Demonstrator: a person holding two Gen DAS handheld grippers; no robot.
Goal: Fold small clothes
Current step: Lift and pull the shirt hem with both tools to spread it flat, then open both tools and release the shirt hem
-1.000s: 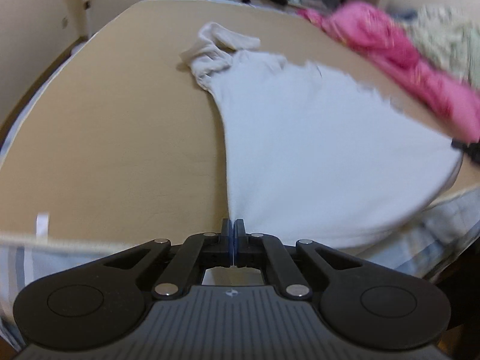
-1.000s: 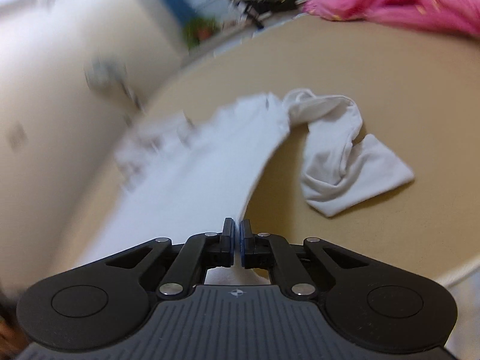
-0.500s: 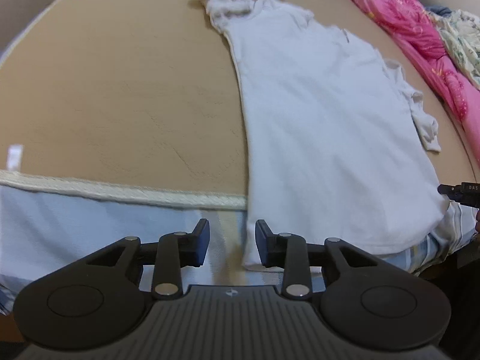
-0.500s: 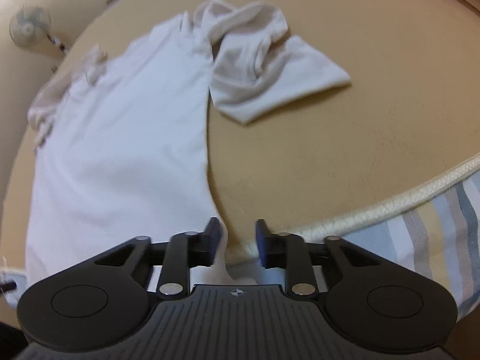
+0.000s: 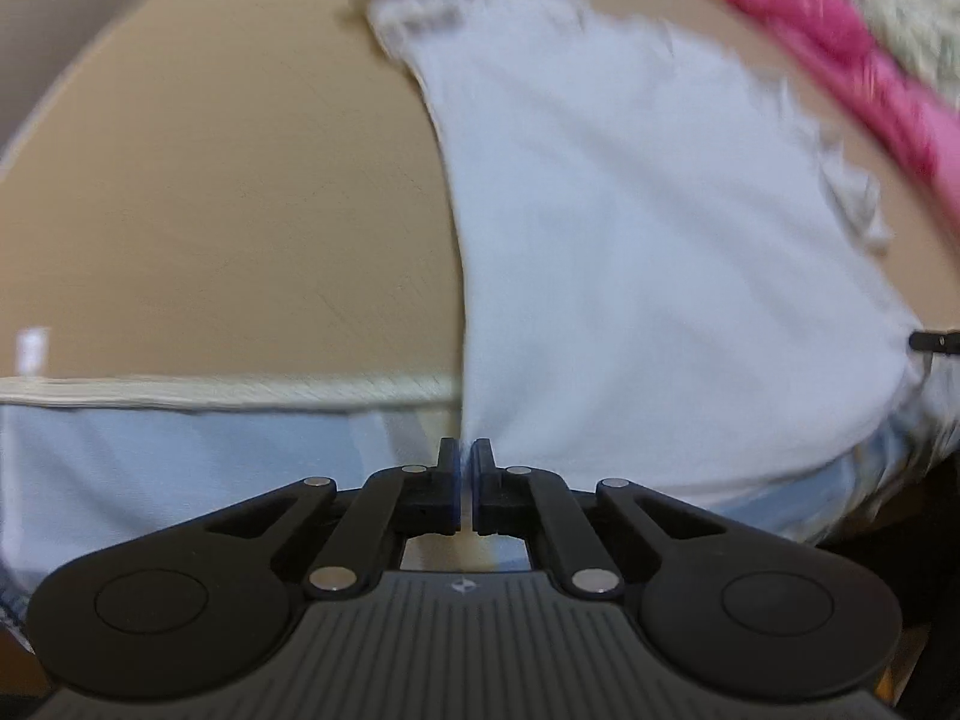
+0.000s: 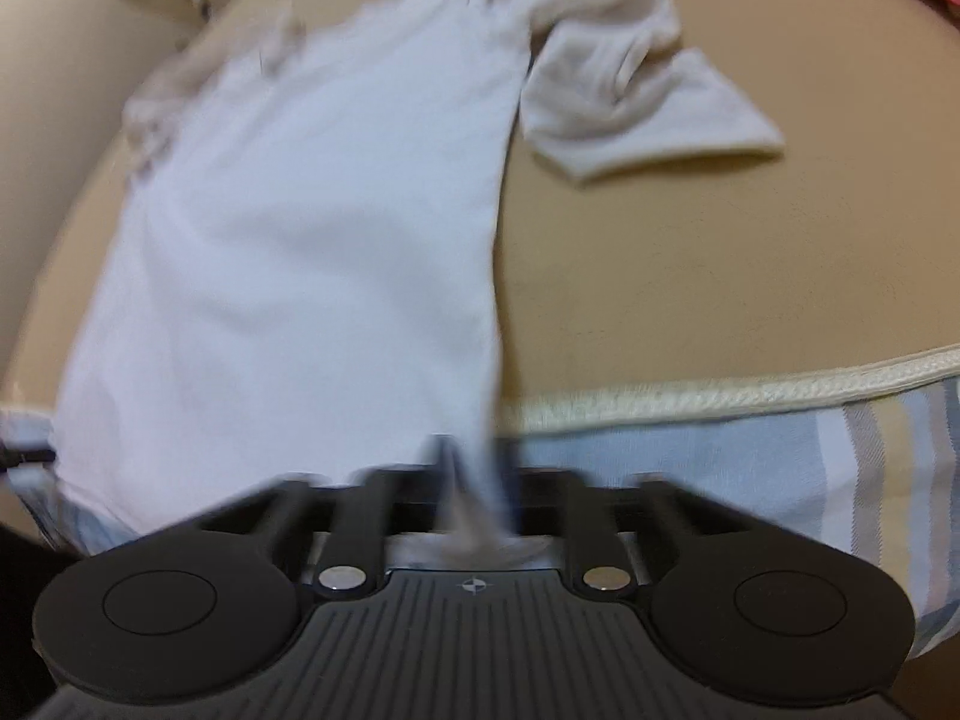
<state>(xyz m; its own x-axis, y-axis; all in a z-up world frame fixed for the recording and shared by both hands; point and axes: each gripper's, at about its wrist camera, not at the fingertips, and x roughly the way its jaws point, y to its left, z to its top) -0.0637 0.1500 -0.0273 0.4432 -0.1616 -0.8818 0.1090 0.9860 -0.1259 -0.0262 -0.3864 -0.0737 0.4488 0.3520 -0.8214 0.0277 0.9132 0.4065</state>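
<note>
Left black two-finger gripper (image 5: 466, 456): clamped on hem corner of white cotton T-shirt (image 5: 630, 240). Right black two-finger gripper (image 6: 474, 468): clamped on opposite corner. Shirt spread on tan mattress (image 5: 228, 180); pink fabric (image 5: 840, 48) at two o'clock.

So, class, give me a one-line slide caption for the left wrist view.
Left gripper shut on the hem corner of a white T-shirt spread across a tan mat.
</note>
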